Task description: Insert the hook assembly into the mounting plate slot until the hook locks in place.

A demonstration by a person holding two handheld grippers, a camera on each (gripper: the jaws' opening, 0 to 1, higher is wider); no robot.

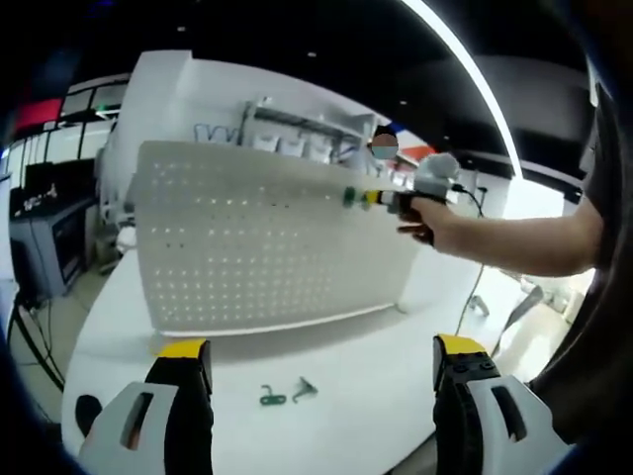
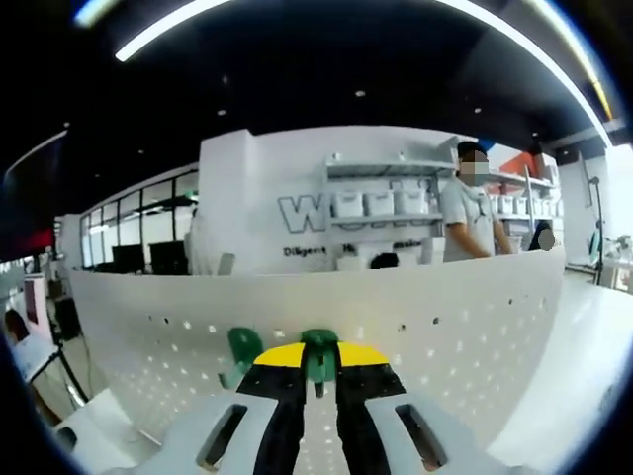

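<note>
An upright white pegboard mounting plate (image 1: 257, 247) stands on a white table (image 1: 376, 396). My left gripper (image 1: 321, 351) is open above the table, its yellow-tipped jaws wide apart and holding nothing. Two small hooks (image 1: 273, 398) (image 1: 305, 389) lie loose on the table between the jaws. A person's hand holds my right gripper (image 1: 381, 198) up at the plate's upper right edge. In the right gripper view, my right gripper (image 2: 318, 364) is shut on a green hook (image 2: 318, 354) pressed close to the plate (image 2: 465, 327). A second green hook (image 2: 244, 348) sits on the plate just to its left.
The person's forearm (image 1: 524, 242) reaches in from the right, and a cable (image 1: 473, 287) hangs past the plate's right end. Behind the plate are a white wall with shelves of bins (image 2: 381, 203) and a standing person (image 2: 470, 218). Desks with monitors (image 1: 45, 237) stand at the far left.
</note>
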